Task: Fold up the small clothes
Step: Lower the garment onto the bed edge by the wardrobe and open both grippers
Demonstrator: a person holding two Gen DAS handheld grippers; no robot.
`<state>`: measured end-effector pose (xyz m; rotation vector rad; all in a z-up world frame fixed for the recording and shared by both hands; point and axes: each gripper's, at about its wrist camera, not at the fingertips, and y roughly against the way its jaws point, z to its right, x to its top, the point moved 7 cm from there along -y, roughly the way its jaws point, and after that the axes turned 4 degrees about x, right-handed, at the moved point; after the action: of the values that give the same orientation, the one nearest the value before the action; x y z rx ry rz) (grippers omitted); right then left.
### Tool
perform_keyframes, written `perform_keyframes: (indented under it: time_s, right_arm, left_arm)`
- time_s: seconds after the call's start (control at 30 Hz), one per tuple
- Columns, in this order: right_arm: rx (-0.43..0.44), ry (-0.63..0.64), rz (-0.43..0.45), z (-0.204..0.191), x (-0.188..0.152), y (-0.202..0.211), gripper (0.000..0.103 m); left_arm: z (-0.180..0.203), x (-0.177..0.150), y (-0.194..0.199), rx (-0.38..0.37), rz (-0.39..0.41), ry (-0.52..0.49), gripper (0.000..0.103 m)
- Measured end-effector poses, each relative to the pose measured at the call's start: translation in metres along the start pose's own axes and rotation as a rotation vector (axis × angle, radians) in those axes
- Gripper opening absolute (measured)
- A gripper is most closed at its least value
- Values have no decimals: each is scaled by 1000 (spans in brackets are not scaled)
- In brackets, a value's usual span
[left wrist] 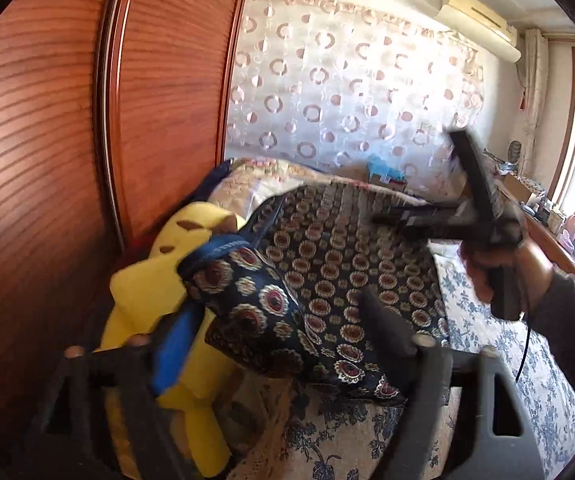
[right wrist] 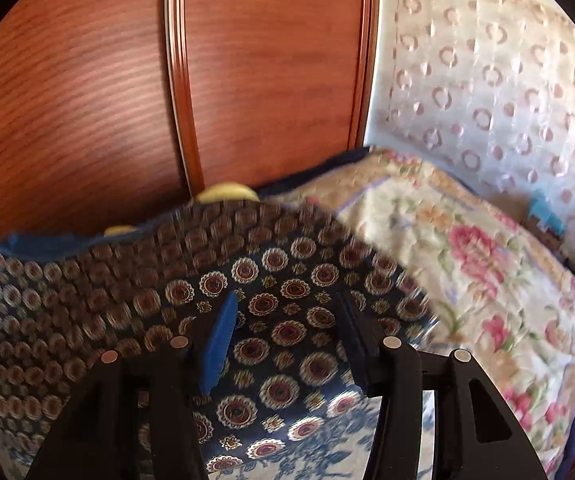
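Note:
A dark navy garment [left wrist: 327, 264] printed with round medallions lies spread over the bed, one end bunched and raised with a blue hem [left wrist: 223, 246]. My left gripper [left wrist: 279, 308] stands open, wide apart, its blue-padded finger and black finger on either side of the bunched end without pressing on it. My right gripper [right wrist: 287, 300] is open just above the same garment [right wrist: 279, 332], which lies flat under its fingers. In the left wrist view the right gripper [left wrist: 423, 184] hovers blurred over the garment's far edge, held by a hand [left wrist: 483, 268].
A yellow plush cushion [left wrist: 155, 292] sits left of the garment against the wooden wardrobe [left wrist: 47, 140]. A folded floral quilt [right wrist: 467, 248] lies behind it. The bed has a blue-flowered sheet [left wrist: 487, 344]. A patterned curtain [left wrist: 347, 88] hangs behind; a cluttered shelf [left wrist: 559, 224] runs at the right.

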<state>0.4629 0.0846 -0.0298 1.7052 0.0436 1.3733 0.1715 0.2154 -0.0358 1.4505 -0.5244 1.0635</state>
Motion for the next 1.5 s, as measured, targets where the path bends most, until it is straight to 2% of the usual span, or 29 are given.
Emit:
perform_keyframes:
  time_s: [0.07, 0.17, 0.33, 0.43, 0.6, 0.93, 0.97, 1.03, 1.2, 1.27, 1.5]
  right_arm:
    - [-3, -17, 1, 3, -1, -3, 53]
    - [-1, -55, 27, 4, 4, -1, 54]
    - [-14, -83, 88, -2, -3, 32, 54]
    - [-24, -93, 130, -13, -18, 65, 54]
    - [-63, -119, 197, -32, -53, 129, 60]
    - [-177, -160, 225, -67, -121, 219, 61]
    - [-186, -165, 229, -69, -125, 224, 62]
    - [-201, -183, 242, -74, -134, 242, 71]
    - [-238, -238, 253, -87, -161, 264, 76]
    - [-249, -256, 257, -94, -169, 272, 81]
    - [-335, -320, 302, -117, -197, 314, 84]
  left_arm:
    - [1, 4, 5, 20, 16, -22, 87]
    - [4, 9, 14, 45, 41, -60, 87]
    - [10, 16, 18, 46, 58, -75, 87]
    - [18, 16, 22, 61, 64, -89, 87]
    - [47, 15, 30, 28, 75, -135, 87]
    - [103, 9, 52, -86, 85, -145, 87]
    - [107, 8, 54, -95, 87, -147, 87]
    - [116, 6, 58, -119, 88, -156, 87]
    - [139, -6, 69, -149, 85, -202, 88]
    - [145, -9, 72, -159, 86, -216, 88]
    - [175, -24, 86, -198, 66, -250, 88]
